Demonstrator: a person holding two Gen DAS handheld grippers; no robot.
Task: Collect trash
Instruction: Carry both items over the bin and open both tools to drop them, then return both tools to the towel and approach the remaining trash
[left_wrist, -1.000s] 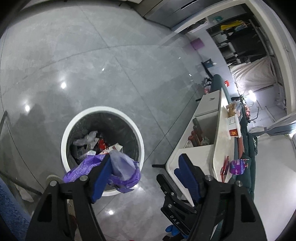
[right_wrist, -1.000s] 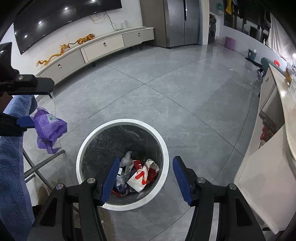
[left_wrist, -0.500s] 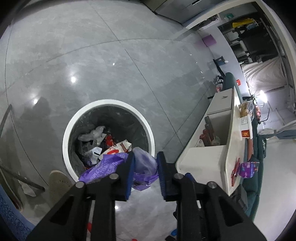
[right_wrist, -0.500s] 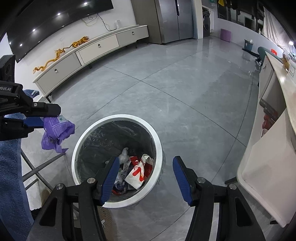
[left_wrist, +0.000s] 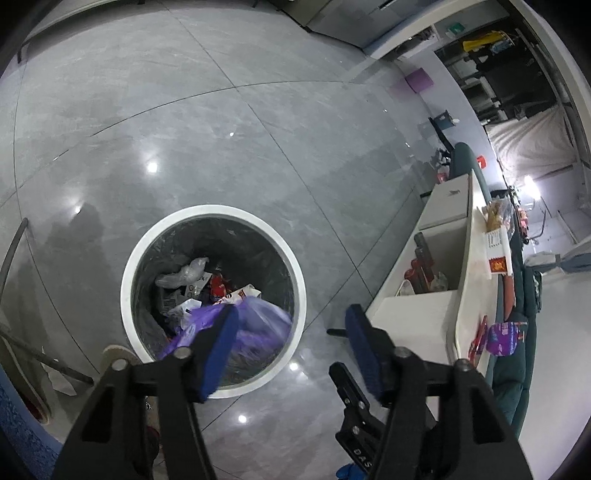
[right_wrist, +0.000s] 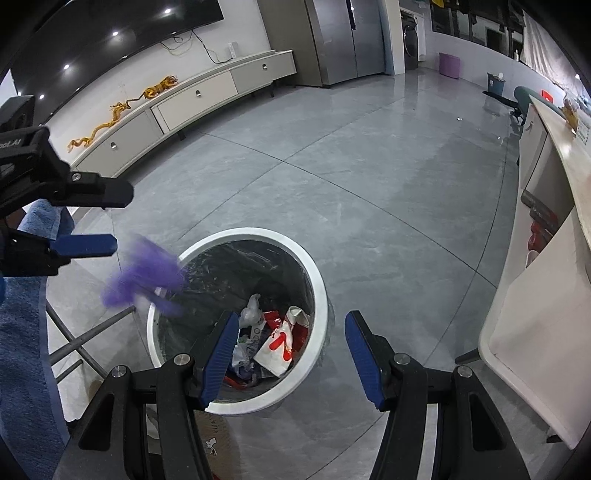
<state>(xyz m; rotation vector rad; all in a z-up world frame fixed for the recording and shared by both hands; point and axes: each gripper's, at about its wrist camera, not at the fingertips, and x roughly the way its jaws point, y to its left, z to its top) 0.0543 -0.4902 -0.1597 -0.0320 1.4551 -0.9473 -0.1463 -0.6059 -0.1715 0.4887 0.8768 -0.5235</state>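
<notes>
Already the round white-rimmed trash bin (right_wrist: 236, 325) with its black liner holds crumpled wrappers, and the purple plastic bag (right_wrist: 144, 275) is blurred in mid-air at its rim — the left gripper (left_wrist: 290, 341) has just been opening, its fingers spread and nothing pinched. The right gripper (right_wrist: 290, 343) hangs over the bin, fingers apart and empty. Remaining, I judge — litter on the white desk (left_wrist: 463, 302).

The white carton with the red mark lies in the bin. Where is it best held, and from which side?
Probably at the raised, folded upper end of the white carton, coming down from above. The wall of the bin closes off every side, and the carton lies tilted on top of the other trash, so that end stands free.
</notes>
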